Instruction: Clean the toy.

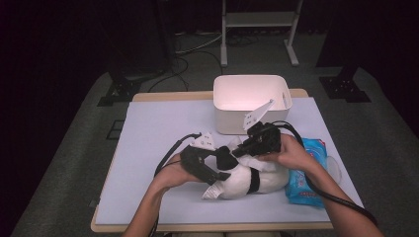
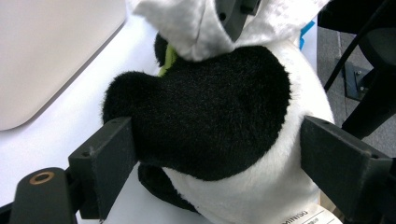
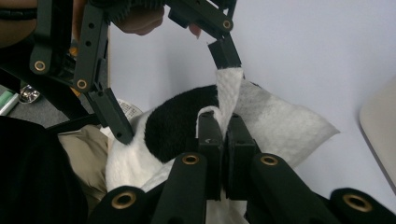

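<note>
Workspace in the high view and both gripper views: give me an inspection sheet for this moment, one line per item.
Surface: pale table top, wooden edge showing at the front.
Job's things: panda plush lying on the table; white wipe draped over it.
Clutter: white bin behind the plush; blue wipes pack at the right.
Grippers: left gripper spans the plush's body, jaws wide, pads against the fur; right gripper is shut on the white wipe.
Cables: black cable trails from the left gripper, another from the right.
Surroundings: grey floor, metal stand legs, dark stands either side.
</note>
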The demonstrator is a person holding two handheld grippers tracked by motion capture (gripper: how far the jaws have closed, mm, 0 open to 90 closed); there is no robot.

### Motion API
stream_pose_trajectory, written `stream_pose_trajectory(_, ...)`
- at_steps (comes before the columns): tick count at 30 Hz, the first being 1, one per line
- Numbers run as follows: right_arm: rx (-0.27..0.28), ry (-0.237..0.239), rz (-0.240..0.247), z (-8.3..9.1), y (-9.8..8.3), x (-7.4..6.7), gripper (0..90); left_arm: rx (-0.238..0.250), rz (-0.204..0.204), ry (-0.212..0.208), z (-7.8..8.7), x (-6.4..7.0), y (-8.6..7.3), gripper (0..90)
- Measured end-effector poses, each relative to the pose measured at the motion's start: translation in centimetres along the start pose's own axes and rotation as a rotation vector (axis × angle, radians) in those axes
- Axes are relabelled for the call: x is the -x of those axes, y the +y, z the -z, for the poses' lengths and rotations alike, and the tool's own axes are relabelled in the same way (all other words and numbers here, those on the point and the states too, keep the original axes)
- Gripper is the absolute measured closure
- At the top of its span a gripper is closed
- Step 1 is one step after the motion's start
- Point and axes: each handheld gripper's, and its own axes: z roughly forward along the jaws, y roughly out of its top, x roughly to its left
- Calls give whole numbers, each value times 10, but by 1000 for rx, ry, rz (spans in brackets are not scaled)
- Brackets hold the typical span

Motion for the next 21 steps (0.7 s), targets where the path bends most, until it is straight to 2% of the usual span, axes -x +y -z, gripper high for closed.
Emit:
stream_pose_trajectory(5,-19,-2,-2,1,-5,1,869,15,13,-1,0,0,-1,130)
stream_pose_trajectory(9,-29,-13,-24,7,-16,3,868,9,5,9,2,1,-1,111)
stream_pose_trajectory(16,-53,-33,-52,16,-37,5,868,9,20,14,4,3,-3,98)
stream_pose_trajectory(21,-55,-39,-75,20,-50,7,868,2,23,3,5,4,-6,94)
